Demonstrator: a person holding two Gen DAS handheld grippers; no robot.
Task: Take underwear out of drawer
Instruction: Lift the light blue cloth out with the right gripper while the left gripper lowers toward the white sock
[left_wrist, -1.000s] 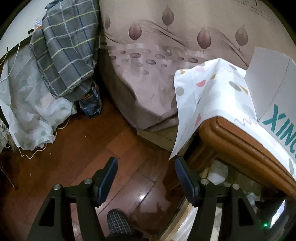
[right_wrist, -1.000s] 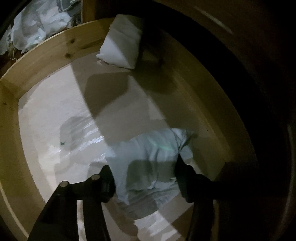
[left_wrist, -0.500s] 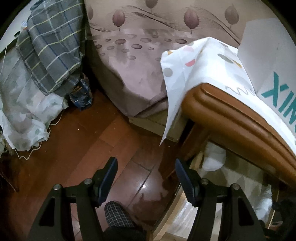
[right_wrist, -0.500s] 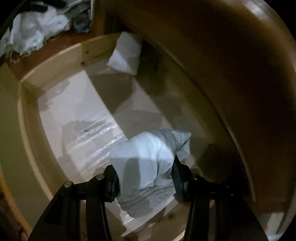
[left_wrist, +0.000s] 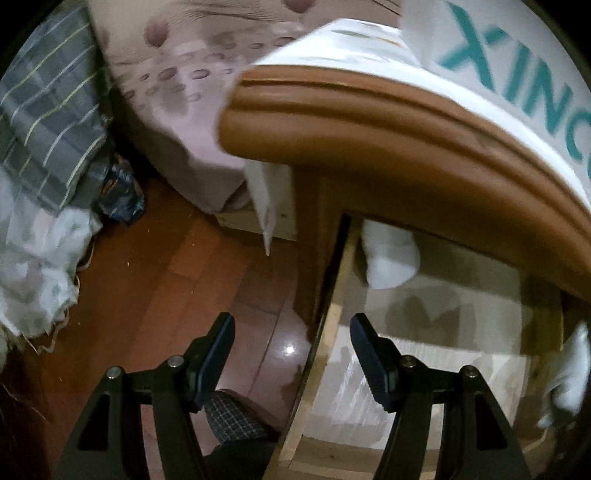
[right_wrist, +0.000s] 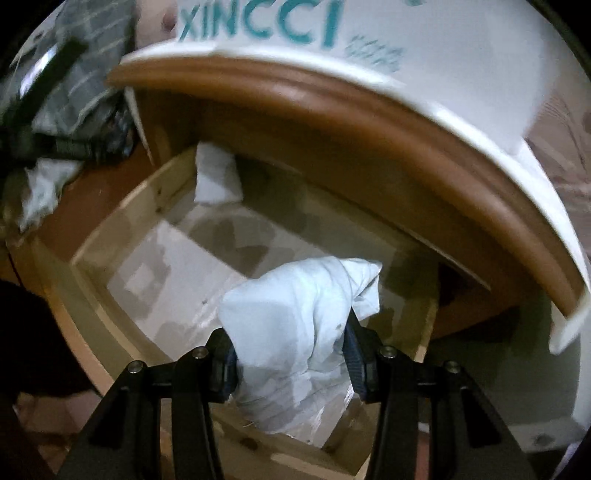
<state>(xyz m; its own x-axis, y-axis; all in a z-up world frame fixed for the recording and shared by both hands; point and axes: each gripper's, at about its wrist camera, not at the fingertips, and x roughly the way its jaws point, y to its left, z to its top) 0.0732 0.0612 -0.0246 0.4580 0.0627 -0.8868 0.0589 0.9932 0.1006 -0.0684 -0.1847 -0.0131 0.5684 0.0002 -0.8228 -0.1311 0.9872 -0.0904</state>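
Observation:
My right gripper (right_wrist: 291, 354) is shut on a bunched pale blue-white underwear (right_wrist: 295, 317) and holds it above the open wooden drawer (right_wrist: 122, 218). A white folded cloth (right_wrist: 216, 177) lies in the drawer's far corner; it also shows in the left wrist view (left_wrist: 389, 254). My left gripper (left_wrist: 291, 350) is open and empty, hovering over the drawer's left side wall (left_wrist: 328, 332) and the floor. The held underwear shows at the right edge of the left wrist view (left_wrist: 569, 373).
The brown tabletop edge (right_wrist: 332, 107) overhangs the drawer, with a white XINCCI box (right_wrist: 369, 33) on it. A bed with a patterned cover (left_wrist: 177, 85), a plaid cloth (left_wrist: 40, 110) and white fabric (left_wrist: 33, 273) stand on the wooden floor (left_wrist: 166, 295) at left.
My right gripper closed on the underwear and lifted it up out of the drawer. My left gripper moved right and closer to the drawer side.

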